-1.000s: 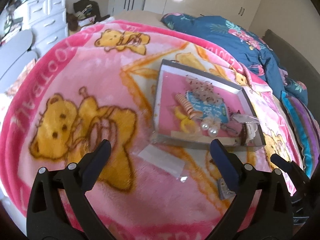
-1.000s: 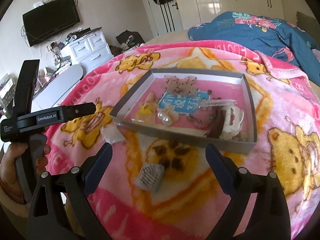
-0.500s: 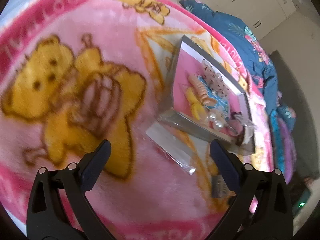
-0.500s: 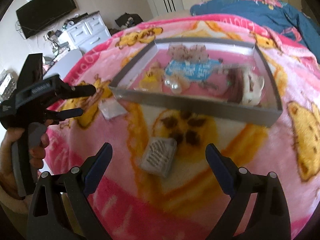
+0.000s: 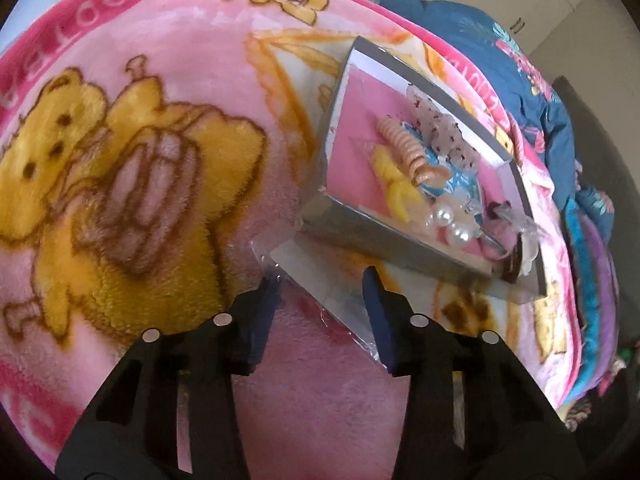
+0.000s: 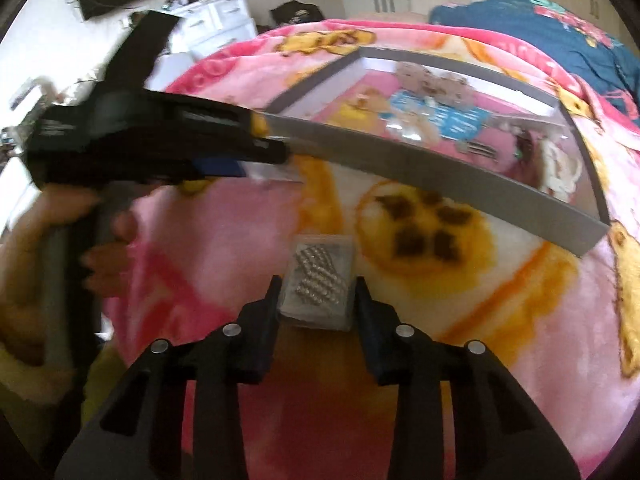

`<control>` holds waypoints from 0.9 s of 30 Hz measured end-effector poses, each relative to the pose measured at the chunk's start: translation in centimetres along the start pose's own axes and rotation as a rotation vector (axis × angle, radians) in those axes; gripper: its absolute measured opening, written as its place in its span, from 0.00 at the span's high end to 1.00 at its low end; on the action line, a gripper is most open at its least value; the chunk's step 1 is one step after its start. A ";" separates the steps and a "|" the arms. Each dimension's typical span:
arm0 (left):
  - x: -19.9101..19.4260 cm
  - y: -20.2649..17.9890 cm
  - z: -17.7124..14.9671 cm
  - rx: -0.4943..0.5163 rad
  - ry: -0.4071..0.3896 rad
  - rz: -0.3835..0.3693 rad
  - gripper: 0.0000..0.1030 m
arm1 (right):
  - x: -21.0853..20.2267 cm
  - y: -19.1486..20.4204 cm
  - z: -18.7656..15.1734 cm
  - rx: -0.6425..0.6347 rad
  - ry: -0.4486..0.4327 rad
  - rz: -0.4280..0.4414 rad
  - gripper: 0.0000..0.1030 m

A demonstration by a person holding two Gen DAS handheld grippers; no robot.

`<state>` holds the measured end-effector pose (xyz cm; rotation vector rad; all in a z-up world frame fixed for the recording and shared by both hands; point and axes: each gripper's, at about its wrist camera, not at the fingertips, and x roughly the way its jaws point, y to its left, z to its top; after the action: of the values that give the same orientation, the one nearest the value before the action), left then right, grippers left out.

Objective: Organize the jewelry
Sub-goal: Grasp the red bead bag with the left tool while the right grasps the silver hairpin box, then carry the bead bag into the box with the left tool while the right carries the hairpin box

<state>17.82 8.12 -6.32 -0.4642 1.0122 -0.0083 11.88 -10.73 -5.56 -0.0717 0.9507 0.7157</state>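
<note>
Blanket fuzzy fleece. Tray matt grey card. Sleeve glossy clear plastic. Pearls shiny. Grippers matt black plastic.

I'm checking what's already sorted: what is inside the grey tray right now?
Inside the grey tray: a yellow piece, a coiled peach hair tie, pearl pieces, a blue card. Whatever lies beneath that pile is covered.
</note>
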 end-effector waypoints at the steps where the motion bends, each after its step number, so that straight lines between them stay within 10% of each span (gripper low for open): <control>1: -0.2 -0.3 -0.1 0.017 -0.005 0.005 0.73 | -0.2 0.2 -0.1 -0.002 -0.001 0.011 0.69; 27: -10.4 -5.3 0.3 0.199 -0.256 -0.100 0.86 | -9.4 -5.4 2.7 0.113 -0.241 -0.127 0.69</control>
<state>13.49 5.70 4.29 -0.3239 0.7280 -0.1347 13.54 -18.87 1.88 0.0528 0.7471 0.5385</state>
